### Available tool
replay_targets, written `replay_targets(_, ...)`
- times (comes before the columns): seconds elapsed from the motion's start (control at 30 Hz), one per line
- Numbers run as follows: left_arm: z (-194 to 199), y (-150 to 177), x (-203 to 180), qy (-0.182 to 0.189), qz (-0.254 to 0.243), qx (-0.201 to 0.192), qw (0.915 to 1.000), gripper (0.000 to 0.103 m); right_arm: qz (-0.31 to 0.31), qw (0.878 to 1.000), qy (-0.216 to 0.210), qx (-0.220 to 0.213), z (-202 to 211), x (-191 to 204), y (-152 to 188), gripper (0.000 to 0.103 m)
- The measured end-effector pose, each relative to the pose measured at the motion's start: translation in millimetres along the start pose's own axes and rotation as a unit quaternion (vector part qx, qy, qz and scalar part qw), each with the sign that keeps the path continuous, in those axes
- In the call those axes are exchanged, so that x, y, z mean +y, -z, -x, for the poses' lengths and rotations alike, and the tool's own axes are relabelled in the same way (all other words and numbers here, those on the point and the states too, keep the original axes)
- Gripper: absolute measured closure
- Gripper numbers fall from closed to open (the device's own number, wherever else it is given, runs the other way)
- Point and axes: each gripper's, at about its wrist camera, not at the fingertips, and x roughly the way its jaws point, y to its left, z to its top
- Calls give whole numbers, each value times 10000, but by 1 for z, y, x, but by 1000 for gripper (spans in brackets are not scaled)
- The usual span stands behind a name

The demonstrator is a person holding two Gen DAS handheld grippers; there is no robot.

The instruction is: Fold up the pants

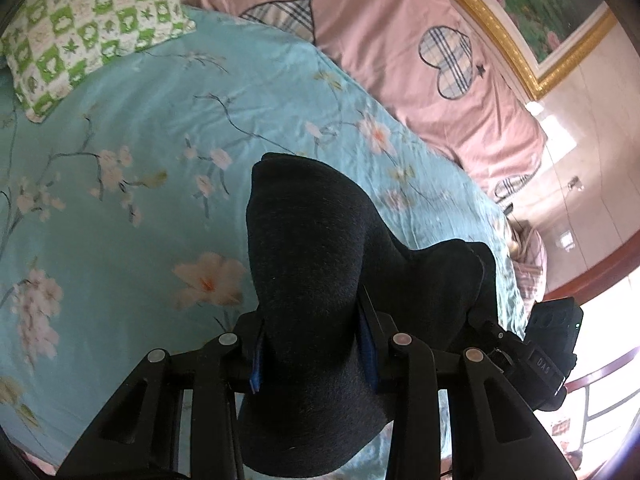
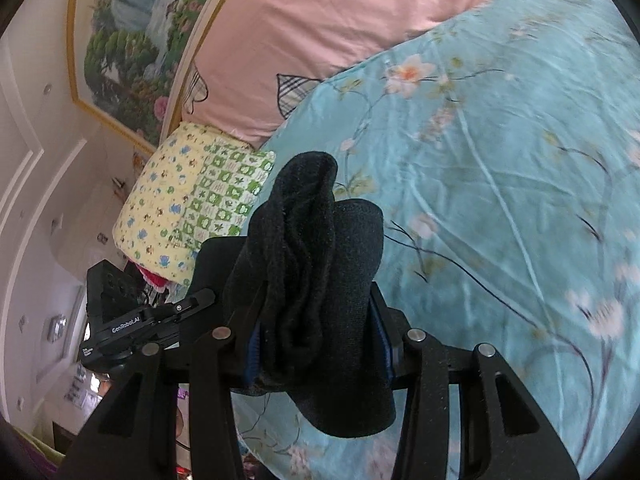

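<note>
Both tongs clamped on pants: left tongs, right tongs grip dark pants, lifted above bed. Pillow at 11 o'clock. Folding looks barely begun; laying flat and all folds remain.

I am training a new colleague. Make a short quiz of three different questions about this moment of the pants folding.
1. True or false: both grippers are clamped on the dark pants.
2. What lies directly under the pants? A) pink quilt B) blue floral sheet C) bare floor
3. Fill in: the checked pillow is white and ____.

Key:
1. True: the left gripper and the right gripper each have cloth bunched between their fingers.
2. B
3. green
</note>
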Motion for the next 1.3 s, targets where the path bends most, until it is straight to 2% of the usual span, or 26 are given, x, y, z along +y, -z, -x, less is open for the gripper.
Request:
replay_targets(0.33,1,-31,24,-375,155,-284,9988,66,327,9989,-180,281,-58,12,-39,57)
replay_targets(0.8,-9,-74,54,-619,388,-514,9960,66,585,9961,-352,554,-118,22,-79,57)
replay_targets(1.03,-23,-84,62,-707,368,-497,9956,67,639,9955,-321,625,-140,18,-90,57)
replay_targets(1.3,-43,-82,75,-829,346,-353,9953,67,552,9952,-146,791,-155,3,-87,53)
